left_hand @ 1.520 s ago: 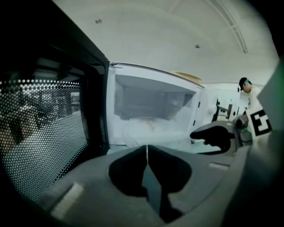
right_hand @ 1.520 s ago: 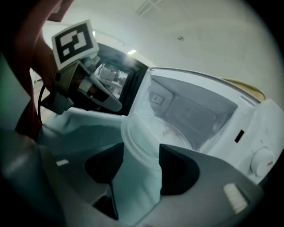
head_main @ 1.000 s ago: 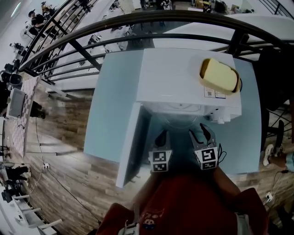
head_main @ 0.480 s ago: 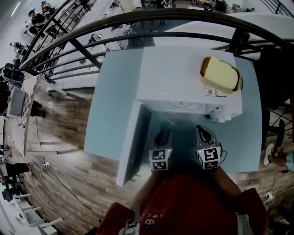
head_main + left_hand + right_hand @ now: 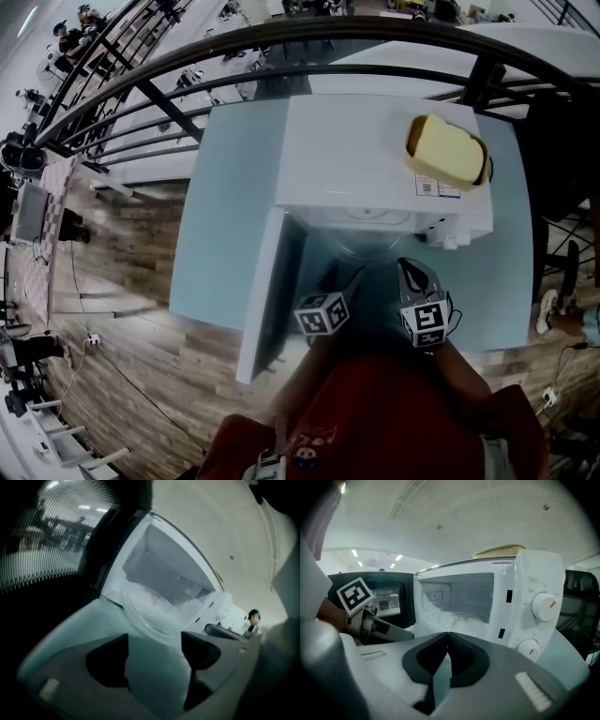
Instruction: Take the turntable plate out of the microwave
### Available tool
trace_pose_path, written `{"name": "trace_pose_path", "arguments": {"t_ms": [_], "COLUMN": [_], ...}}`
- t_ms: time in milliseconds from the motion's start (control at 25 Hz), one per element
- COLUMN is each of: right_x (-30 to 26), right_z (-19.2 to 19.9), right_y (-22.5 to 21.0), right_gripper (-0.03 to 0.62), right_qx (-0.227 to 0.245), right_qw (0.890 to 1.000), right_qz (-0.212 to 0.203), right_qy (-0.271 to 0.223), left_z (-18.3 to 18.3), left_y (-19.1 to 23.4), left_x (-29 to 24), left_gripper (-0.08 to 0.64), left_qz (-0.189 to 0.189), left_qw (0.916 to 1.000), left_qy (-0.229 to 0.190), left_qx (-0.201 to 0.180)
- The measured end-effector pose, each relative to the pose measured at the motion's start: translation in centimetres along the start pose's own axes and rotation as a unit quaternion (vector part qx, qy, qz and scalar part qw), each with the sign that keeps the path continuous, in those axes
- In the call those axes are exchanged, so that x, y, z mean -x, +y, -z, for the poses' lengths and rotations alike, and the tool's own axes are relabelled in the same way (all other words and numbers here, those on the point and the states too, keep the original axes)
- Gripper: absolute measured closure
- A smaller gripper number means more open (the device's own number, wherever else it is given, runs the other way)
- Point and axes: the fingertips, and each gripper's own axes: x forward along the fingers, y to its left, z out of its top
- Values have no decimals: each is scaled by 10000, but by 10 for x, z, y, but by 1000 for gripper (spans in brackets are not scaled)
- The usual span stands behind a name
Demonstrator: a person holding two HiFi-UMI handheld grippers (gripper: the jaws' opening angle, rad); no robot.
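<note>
Left tongs [image 5: 154,641] opening, jaws wide apart, nothing between them, just short of the turntable plate [image 5: 149,616] rim. Right tongs [image 5: 449,634] fully closed, empty. Plate sits inside the open microwave [image 5: 534,588].

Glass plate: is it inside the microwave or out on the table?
Inside. The right gripper view shows the glass plate lying flat on the floor of the microwave, whose door stands open.

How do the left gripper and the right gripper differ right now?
The left gripper has its jaws opening, wide apart, nothing gripped; the right gripper has them shut and empty. In the head view the left gripper sits rolled to one side, the right gripper level. Both point into the open microwave at the turntable plate inside.
</note>
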Motion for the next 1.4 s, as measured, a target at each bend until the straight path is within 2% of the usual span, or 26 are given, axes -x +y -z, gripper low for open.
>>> {"name": "trace_pose_path", "arguments": {"t_ms": [80, 160, 400, 640, 880, 1000, 1200, 1400], "right_x": [1, 2, 8, 13, 14, 15, 16, 17], "right_z": [2, 4, 8, 17, 22, 24, 23, 22], "right_y": [0, 0, -3, -7, -3, 1, 6, 2], "right_gripper": [592, 592, 592, 592, 592, 592, 592, 592], "right_qx": [-21, -31, -97, -169, -47, -18, -12, -11], "right_qw": [10000, 10000, 9998, 9993, 9994, 9993, 9992, 9987], "right_qz": [13, 35, 149, 274, 237, 235, 246, 331], "right_qy": [17, 43, 77, 187, 257, 301, 326, 374], "left_z": [1, 0, -11, -15, -26, -25, -37, -39], "left_y": [-2, -1, 0, 1, 3, 3, 4, 8], "left_x": [-7, -14, -32, -51, -65, -71, -78, -86], "left_gripper": [190, 173, 173, 175, 179, 187, 218, 268], "left_qz": [353, 544, 877, 1192, 1452, 1522, 1780, 1762], "left_qw": [9963, 9914, 9788, 9579, 9354, 9274, 9208, 9117], "left_qy": [-31, -80, -309, -472, -701, -742, -928, -1000], "left_qx": [777, 1192, 1826, 2570, 3146, 3336, 3344, 3574]}}
